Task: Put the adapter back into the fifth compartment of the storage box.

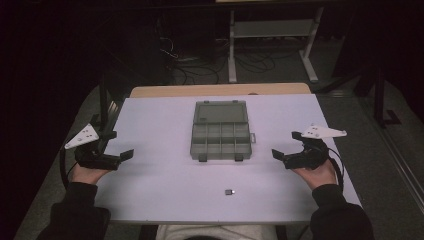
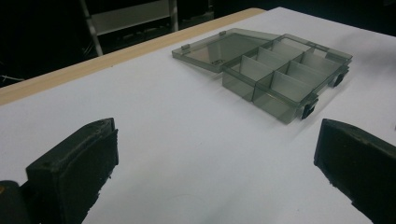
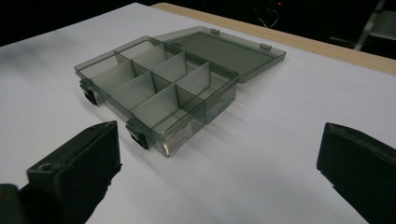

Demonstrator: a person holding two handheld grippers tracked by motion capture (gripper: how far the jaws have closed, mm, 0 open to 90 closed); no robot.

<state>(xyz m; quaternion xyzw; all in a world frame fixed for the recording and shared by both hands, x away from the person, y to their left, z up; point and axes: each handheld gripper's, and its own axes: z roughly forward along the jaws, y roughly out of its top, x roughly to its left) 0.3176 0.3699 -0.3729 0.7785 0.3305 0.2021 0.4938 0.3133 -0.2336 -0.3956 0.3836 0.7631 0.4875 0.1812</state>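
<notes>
While the grey organizer box (image 1: 220, 130) lies open mid-bench, its lid (image 1: 221, 112) folded flat toward the far edge (compartments look bare), a small dark piece (image 1: 229, 191) sits near me on the white bench (image 1: 150, 125). My left hand-held gripper (image 1: 120, 145) and right hand-held gripper (image 1: 286, 145) flank the box, jaws spread, holding nothing.

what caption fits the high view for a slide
Two open grippers, left gripper and right gripper, flank an open compartment box on a white table, small dark object near the front.
</notes>
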